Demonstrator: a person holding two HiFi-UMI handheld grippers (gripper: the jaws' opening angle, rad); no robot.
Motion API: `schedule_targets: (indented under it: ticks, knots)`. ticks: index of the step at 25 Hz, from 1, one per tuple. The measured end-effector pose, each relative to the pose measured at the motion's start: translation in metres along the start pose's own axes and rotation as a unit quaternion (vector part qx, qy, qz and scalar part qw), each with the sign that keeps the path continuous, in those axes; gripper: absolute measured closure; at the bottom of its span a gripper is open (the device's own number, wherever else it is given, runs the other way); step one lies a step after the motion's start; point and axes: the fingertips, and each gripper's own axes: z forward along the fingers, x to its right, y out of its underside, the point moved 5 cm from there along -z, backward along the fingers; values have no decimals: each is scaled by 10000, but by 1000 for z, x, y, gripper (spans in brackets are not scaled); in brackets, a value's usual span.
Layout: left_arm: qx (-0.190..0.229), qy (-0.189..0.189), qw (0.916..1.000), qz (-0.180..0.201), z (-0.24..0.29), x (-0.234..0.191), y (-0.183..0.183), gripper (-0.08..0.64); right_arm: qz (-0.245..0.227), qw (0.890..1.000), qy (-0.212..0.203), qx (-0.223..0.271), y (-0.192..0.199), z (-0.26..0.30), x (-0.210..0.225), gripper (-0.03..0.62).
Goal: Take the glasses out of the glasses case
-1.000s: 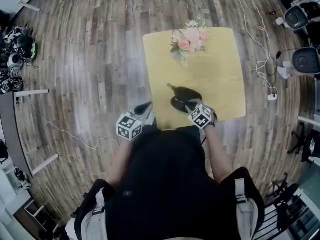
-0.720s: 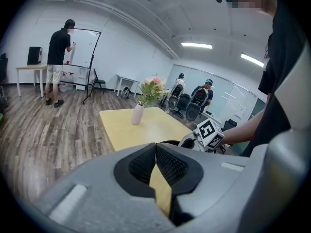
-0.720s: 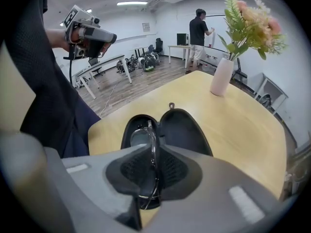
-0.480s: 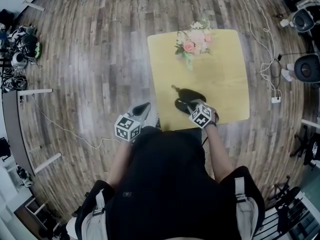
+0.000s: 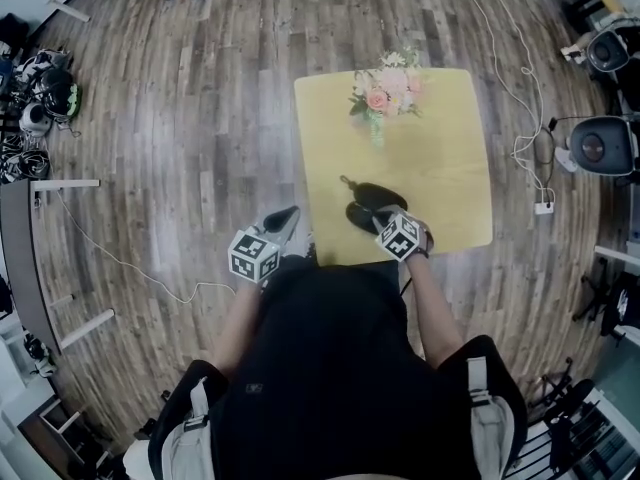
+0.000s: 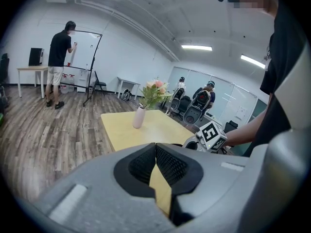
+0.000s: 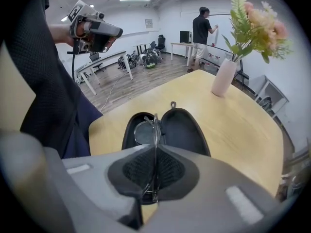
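A black glasses case (image 7: 167, 130) lies open on the yellow table (image 5: 430, 158), also seen as two dark halves of the case (image 5: 372, 204) in the head view. My right gripper (image 7: 154, 178) is shut on the thin-framed glasses (image 7: 148, 130), which stand on edge above the case's left half. My left gripper (image 6: 158, 178) is shut with nothing in it, held off the table's left side (image 5: 285, 218) over the floor.
A pink vase of flowers (image 7: 224, 76) stands at the table's far end (image 5: 385, 93). A person writes at a whiteboard (image 6: 85, 57) across the room. Office chairs (image 6: 194, 108), cables and gear lie around on the wooden floor.
Both grippers have stayed about where they were; the head view has shifted slightly. The right gripper stays at the case.
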Motion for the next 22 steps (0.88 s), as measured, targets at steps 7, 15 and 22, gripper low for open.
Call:
schedule_targets:
  ticks: [7, 15, 22]
  knots:
    - [180, 32, 9998, 83, -8, -4, -9, 548, 197, 9986, 368, 310, -18, -25, 5, 574]
    - [456, 80, 9988, 172, -24, -15, -18, 548, 553, 9901, 915, 914, -52, -65, 19, 574]
    - [710, 63, 9973, 190, -44, -32, -28, 548, 808, 9733, 1371, 1653, -83, -101, 27, 574]
